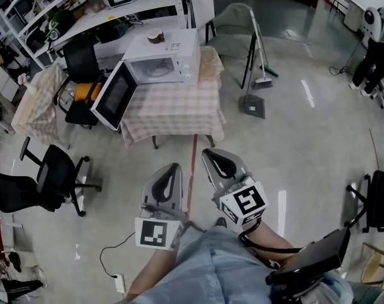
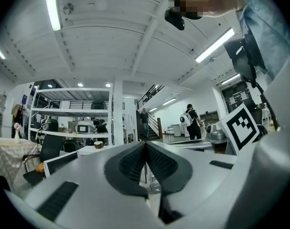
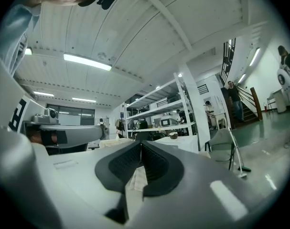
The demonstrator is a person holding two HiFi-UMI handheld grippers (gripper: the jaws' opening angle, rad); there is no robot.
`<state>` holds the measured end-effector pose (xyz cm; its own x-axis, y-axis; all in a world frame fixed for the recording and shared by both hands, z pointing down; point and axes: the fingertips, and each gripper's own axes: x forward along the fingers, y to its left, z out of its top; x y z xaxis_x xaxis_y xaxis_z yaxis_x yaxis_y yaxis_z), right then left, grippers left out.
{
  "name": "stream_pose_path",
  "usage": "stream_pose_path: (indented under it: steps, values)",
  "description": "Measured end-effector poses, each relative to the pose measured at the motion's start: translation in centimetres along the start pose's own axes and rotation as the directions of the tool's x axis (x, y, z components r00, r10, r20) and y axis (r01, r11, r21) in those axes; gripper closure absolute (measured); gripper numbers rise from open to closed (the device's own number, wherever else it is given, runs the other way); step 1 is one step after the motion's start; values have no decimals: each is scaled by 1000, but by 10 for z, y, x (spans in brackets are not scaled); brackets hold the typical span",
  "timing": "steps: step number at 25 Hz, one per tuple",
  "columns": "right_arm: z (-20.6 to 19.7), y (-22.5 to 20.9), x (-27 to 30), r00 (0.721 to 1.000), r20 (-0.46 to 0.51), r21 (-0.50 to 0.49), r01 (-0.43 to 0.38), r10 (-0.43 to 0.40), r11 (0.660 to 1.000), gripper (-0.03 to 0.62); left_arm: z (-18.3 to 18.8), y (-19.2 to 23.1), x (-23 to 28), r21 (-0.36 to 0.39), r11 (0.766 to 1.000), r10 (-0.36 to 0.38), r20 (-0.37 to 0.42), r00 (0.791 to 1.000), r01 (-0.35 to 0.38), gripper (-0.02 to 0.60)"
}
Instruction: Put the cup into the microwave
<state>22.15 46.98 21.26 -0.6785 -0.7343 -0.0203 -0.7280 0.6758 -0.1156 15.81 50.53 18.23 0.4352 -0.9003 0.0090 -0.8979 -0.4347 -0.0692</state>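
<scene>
- Head view: both grippers sit low by the person's body, well apart from the table (image 1: 179, 116) with the checked cloth. The left gripper (image 1: 172, 171) and right gripper (image 1: 212, 157) both aim roughly at it. The microwave (image 1: 169, 56) is on that table with its door (image 1: 114, 95) hanging wide open toward the left of the picture. The cup (image 1: 155, 36), a small brownish thing, is parked on top of the microwave and not inside yet. So I'd say this is the walk-up stage and nothing is grabbed.
- Left gripper view: the jaws are pressed together at the tips with nothing between them. Past them you can spot the cup (image 2: 99, 145) small and far off, with the open door lower left. The right gripper's marker cube (image 2: 242, 128) is just off to the side.
- Right gripper view: same deal, jaws closed tip to tip and empty. The cup (image 3: 173, 135) shows on the white box beyond the tips, a bit right of centre.
- How I'd do it:
  - Close the gap first, then spread one gripper's jaws before reaching the cup, not at the last second.
  - My guess is the right one has the cleaner line, since the door sticks out on the other side.
  - Pinch the cup by its wall and keep it level.
  - Bring it down round the front edge and set it on the oven floor, minding that door.
</scene>
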Motion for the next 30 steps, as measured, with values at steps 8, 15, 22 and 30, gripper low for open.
stream_pose_path:
  steps: [8,15,22,30]
  values:
    - [-19,10,34,995,-47,-3,-92,92,996,582,-21,33,7,-35,997,64,-45,997,-66,577]
    - [-23,-7,87,996,-66,-10,-57,56,998,582,-28,79,40,-67,997,37,-35,999,-40,577]
    - [-22,-16,168,995,-90,-33,-45,42,998,583,-27,154,80,-86,996,29,-4,1000,-29,577]
    - [-21,-17,240,993,-112,-33,-29,25,999,583,-23,229,108,-118,992,42,58,997,-35,577]
